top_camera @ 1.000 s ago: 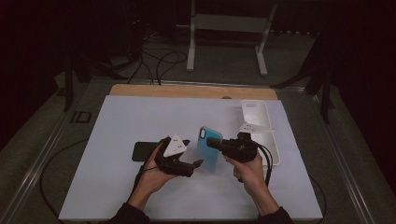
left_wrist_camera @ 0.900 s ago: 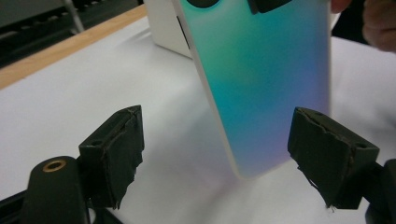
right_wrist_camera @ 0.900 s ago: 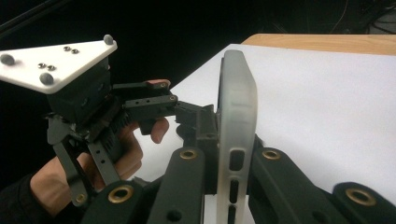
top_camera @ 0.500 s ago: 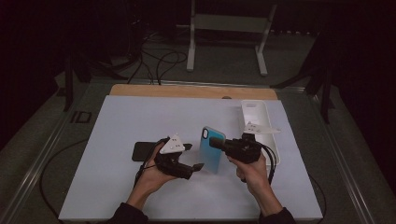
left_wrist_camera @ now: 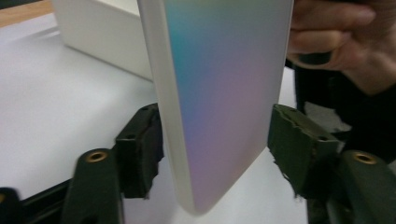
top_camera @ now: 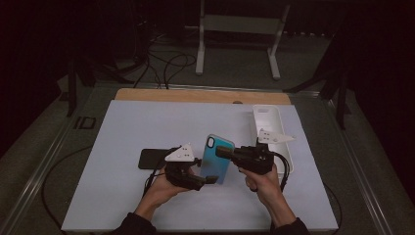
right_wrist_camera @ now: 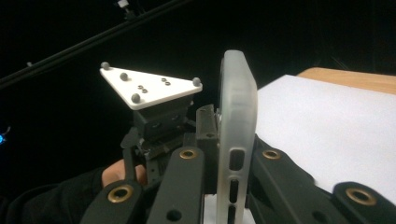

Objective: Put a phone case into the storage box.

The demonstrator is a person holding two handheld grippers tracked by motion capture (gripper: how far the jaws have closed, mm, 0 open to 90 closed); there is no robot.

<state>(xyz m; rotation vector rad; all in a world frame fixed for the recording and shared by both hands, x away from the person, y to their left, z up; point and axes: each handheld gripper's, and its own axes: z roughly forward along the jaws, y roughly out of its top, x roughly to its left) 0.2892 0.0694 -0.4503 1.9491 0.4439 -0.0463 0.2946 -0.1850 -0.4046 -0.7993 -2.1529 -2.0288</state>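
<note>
Your right hand-held gripper (top_camera: 221,152) points left across the table (top_camera: 122,196), its jaws clamped on the edge of the case (top_camera: 216,159). In the right gripper view the case (right_wrist_camera: 236,135) stands edge-on between the two black jaws, gripped tight on both faces, with its port cut-outs facing the camera. Your right hand (top_camera: 262,182) wraps the handle from below, forearm coming in from the bottom edge and angled slightly inward.

The case is lifted off the table, upright and tilted a little, its blue-green back toward you and the camera hole at the upper left corner. It hangs between your two grippers, near the middle of the table.

Your left hand-held gripper (top_camera: 208,180) points right and reaches under the lower part of the case. In the left gripper view its jaws are spread wide, one on each side of the case (left_wrist_camera: 219,93); the left one is just beside the case's white edge and the right one stands a little clear of it, so nothing is gripped there. Your left hand (top_camera: 164,186) cups the gripper from beneath, wrist bent inward.

A dark phone (top_camera: 151,158) lies flat on the table just behind your left gripper. A white tray (top_camera: 266,117) sits along the table's right side, beyond your right gripper.
</note>
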